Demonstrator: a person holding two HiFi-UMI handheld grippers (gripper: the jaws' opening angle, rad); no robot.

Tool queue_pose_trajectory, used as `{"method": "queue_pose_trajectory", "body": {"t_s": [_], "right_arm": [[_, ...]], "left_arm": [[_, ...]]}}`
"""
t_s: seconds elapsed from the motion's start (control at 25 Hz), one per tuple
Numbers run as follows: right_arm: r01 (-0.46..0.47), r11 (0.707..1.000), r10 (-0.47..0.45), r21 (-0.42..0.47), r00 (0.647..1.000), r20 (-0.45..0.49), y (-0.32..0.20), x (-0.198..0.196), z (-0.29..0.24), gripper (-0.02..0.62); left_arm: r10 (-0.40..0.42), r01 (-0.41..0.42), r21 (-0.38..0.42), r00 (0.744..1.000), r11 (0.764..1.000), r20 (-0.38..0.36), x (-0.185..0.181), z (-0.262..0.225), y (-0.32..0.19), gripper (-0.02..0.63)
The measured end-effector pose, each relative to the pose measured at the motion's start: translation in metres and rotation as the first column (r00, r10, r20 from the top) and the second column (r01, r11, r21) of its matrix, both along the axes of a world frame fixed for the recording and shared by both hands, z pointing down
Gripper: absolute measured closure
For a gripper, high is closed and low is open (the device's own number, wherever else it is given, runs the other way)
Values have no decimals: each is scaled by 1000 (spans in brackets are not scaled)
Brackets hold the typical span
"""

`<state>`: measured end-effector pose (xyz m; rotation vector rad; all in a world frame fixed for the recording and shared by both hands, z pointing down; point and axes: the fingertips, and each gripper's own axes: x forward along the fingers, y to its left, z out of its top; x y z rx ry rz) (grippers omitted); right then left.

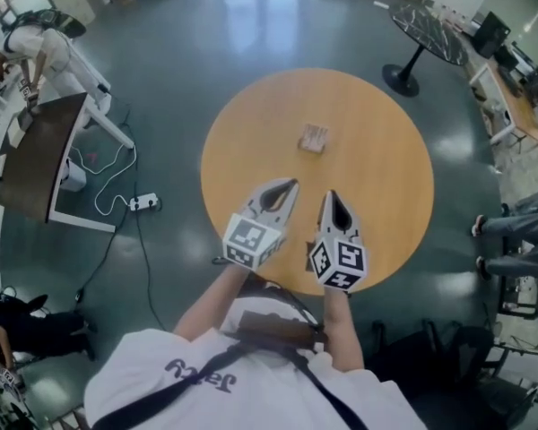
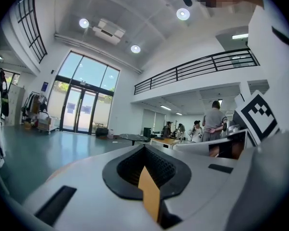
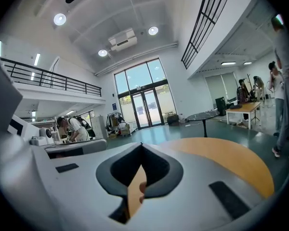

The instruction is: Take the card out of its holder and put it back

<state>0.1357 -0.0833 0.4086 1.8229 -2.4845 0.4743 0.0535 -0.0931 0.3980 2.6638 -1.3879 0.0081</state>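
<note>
A small card holder with a card in it sits on the round wooden table, a little beyond its centre. Both grippers hover over the table's near half, side by side, tips pointing toward the holder and well short of it. The left gripper is shut with nothing in it; in the left gripper view its jaws meet at a point and face the room, level. The right gripper is also shut and empty; in the right gripper view its jaws meet, with the table top to the right. Neither gripper view shows the holder.
A dark desk stands at the left, with a power strip and cable on the floor beside it. A black round table is at the far right. People's legs are near the table's right side.
</note>
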Motion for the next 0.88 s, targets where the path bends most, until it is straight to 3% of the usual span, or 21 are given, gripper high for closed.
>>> {"method": "queue_pose_trajectory", "body": {"t_s": [0.28,0.56,0.88], "right_arm": [[-8,999,9,-37,1000,11,-22,-2,24,577],[-23,997,23,-74,1000,-3,-43,-6,47,577],[-45,985,39,-165,999,-37,-63,-10,83,577]], "left_arm": [[21,-20,-38,1000,999,11,-2,29,-20,595],[119,-118,-81,993,990,8,-4,71,-46,595],[118,-111,-133,992,985,40,-49,109,-89,595]]}}
